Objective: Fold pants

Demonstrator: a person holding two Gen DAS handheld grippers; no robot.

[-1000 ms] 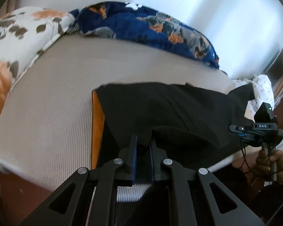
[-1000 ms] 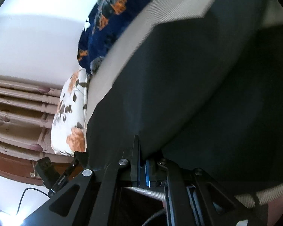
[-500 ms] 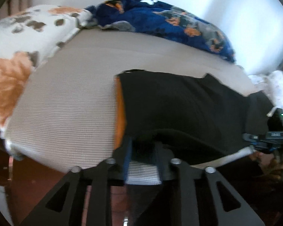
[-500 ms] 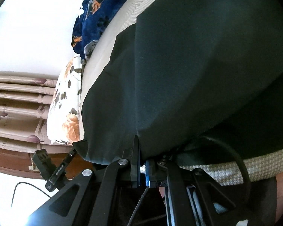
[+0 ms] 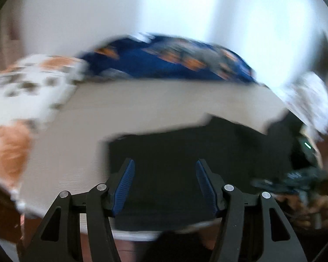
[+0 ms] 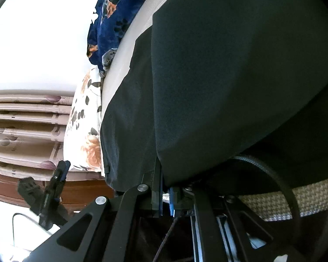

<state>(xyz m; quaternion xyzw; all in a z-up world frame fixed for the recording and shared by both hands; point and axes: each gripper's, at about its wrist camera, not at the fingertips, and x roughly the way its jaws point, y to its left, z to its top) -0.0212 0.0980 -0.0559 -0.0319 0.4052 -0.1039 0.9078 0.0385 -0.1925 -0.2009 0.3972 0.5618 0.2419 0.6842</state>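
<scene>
1. Black pants (image 5: 185,152) lie flat on the beige bed (image 5: 142,100), their near edge at the mattress's front edge.
2. My left gripper (image 5: 164,183) hovers spread wide over them, gripping nothing.
3. My right gripper (image 6: 166,198) is pinched closed on a fold of the pants (image 6: 229,76) at the bed's front edge.
4. Bare mattress lies open to my left and beyond, up to the floral pillow (image 5: 28,91) and blue blanket (image 5: 164,63).
5. Their long axis runs sideways along the front edge, in the blurred left view.
</scene>
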